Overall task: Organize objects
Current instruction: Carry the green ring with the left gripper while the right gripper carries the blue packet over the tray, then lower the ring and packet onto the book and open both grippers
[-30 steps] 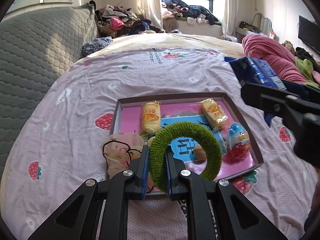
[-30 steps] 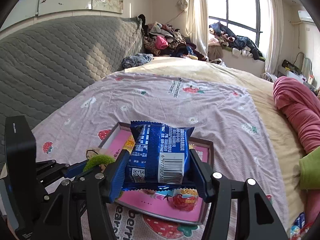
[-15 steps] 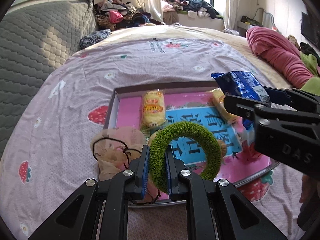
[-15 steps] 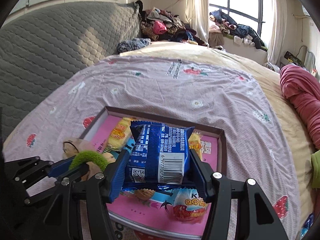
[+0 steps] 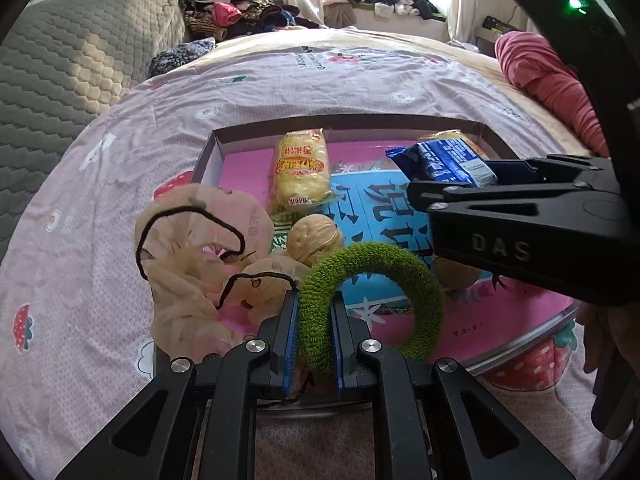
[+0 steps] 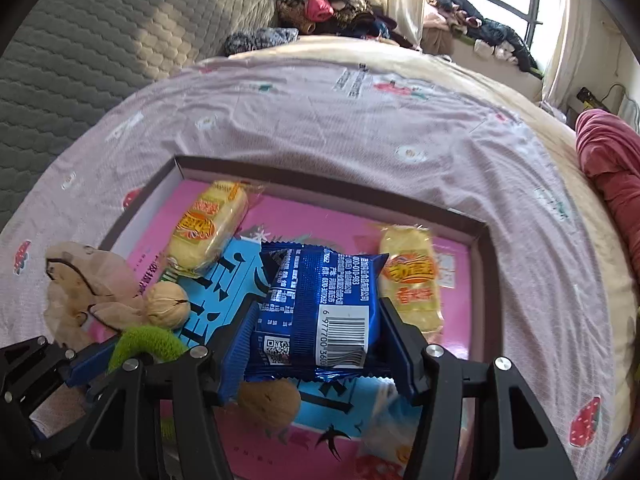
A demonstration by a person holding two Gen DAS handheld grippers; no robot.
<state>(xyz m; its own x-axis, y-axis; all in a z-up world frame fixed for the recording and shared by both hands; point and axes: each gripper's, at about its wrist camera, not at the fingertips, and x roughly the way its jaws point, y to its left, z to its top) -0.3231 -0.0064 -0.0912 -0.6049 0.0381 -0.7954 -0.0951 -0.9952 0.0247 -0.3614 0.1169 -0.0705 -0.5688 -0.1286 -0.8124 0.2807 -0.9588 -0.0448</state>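
A shallow box tray (image 5: 216, 148) (image 6: 480, 248) with a pink and blue floor lies on the bed. My left gripper (image 5: 314, 316) is shut on a green fuzzy ring (image 5: 420, 280), held over the tray's near left part; the ring also shows in the right wrist view (image 6: 148, 340). My right gripper (image 6: 316, 320) is shut on a blue snack packet (image 6: 320, 312) (image 5: 444, 160), held over the tray's middle. In the tray lie two yellow cake packets (image 6: 208, 224) (image 6: 412, 280), two walnuts (image 6: 166, 304) (image 6: 272, 400) and a beige hair tie (image 5: 188, 248) on its left rim.
The tray rests on a pink strawberry-print bedspread (image 5: 280, 80). A grey quilted headboard (image 5: 60, 48) stands at the left. A red blanket (image 5: 548, 76) lies at the right. Piled clothes (image 5: 232, 8) sit at the far end by the window.
Both grippers have moved forward and down over the tray, each keeping its hold. The right gripper with the blue packet has come in over the tray's middle.
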